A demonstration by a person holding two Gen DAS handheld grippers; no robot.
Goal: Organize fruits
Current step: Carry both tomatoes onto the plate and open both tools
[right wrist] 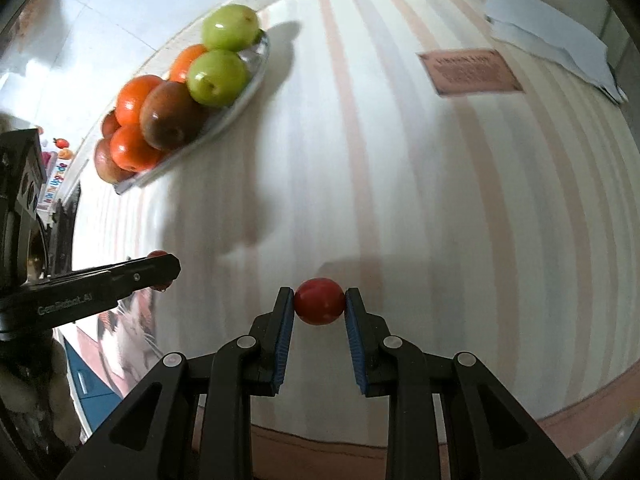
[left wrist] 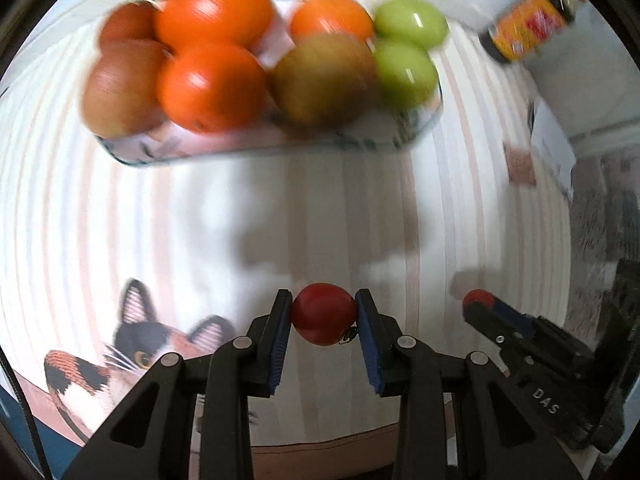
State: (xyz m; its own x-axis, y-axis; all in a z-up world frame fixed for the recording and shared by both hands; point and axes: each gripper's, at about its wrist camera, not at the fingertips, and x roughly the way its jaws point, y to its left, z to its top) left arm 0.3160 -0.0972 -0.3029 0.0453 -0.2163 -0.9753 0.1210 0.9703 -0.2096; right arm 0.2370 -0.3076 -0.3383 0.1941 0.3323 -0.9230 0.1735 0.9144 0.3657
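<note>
Nearest the left wrist camera, the left gripper (left wrist: 324,314) pinches a small red tomato (left wrist: 323,314) between its blue-padded fingers (left wrist: 280,338), the pads pressing on its two sides. A tiny green stem end shows at the lower right of the fruit. The right gripper (right wrist: 320,302) likewise pinches a second small red tomato (right wrist: 319,301) across its middle. Both are held above a pale striped tablecloth (right wrist: 440,200) on the table, apart from each other and well short of the fruit plate.

The plate (left wrist: 260,146) sits farther back on the table, piled with oranges (left wrist: 214,8), green apples (left wrist: 404,68) and brownish-red apples (left wrist: 324,80) (the left view is smeared by motion). A yellow-labelled jar (left wrist: 528,26), some white paper (right wrist: 552,44) and a printed cat picture (left wrist: 132,344) lie around the edges.

These tomatoes look light, smooth and thin-skinned, so they probably bruise or split under hard pressure and may slip if held loosely. A gentle hold across the widest part, as here, seems the safest. The heaped plate offers little flat room, so a round fruit set down there could roll off.
</note>
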